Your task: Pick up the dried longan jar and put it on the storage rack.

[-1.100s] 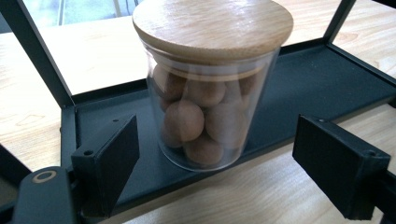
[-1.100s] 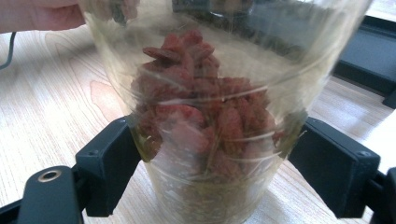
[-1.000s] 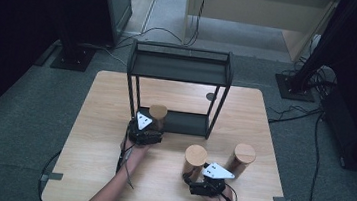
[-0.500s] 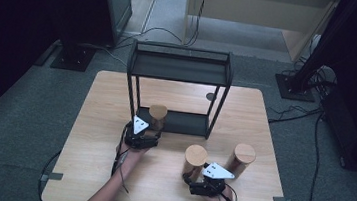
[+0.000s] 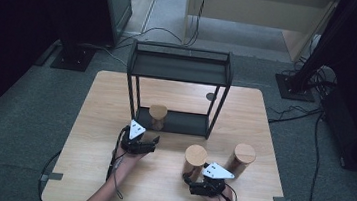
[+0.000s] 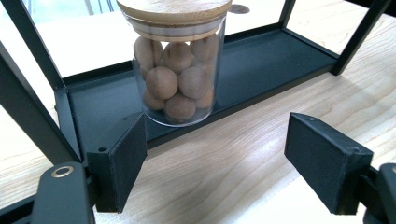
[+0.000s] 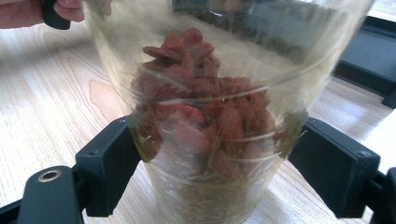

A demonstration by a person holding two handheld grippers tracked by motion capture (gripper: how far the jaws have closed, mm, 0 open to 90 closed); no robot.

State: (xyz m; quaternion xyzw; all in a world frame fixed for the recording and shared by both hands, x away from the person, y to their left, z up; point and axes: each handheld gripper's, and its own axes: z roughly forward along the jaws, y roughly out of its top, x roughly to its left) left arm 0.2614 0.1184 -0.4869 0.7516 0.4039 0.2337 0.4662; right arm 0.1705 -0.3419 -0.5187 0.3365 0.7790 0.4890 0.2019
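The left hand-held gripper (image 5: 148,144) is seen from above just in front of the black rack (image 5: 179,70), on the tabletop (image 5: 99,122). In the left gripper view its jaws stand apart with only bare wood between them; they have just been closing, with nothing caught between the pads. Beyond the jaws stands the jar of brown balls (image 6: 176,70), upright on the rack's lower shelf, near that shelf's front edge and close to the rack's left front post. Its contents and glass wall are made out in this view alone; from above only its wooden lid (image 5: 158,111) is read.

The right hand-held gripper (image 5: 206,183) is seen to the right of the rack's front, near the tabletop's near edge. In the right gripper view its jaws sit on either side of the jar of red dried fruit (image 7: 210,121), and the pads are seen against the glass, so this jar is held. From above, only this jar's wooden lid (image 5: 195,155) is read. A third lidded jar (image 5: 241,159) stands just right of it, apart from it.

Open wood is left between the two hand-held grippers and to the left of the rack. The shelf right of the jar of brown balls is unoccupied. The rack's front posts bound the way in.
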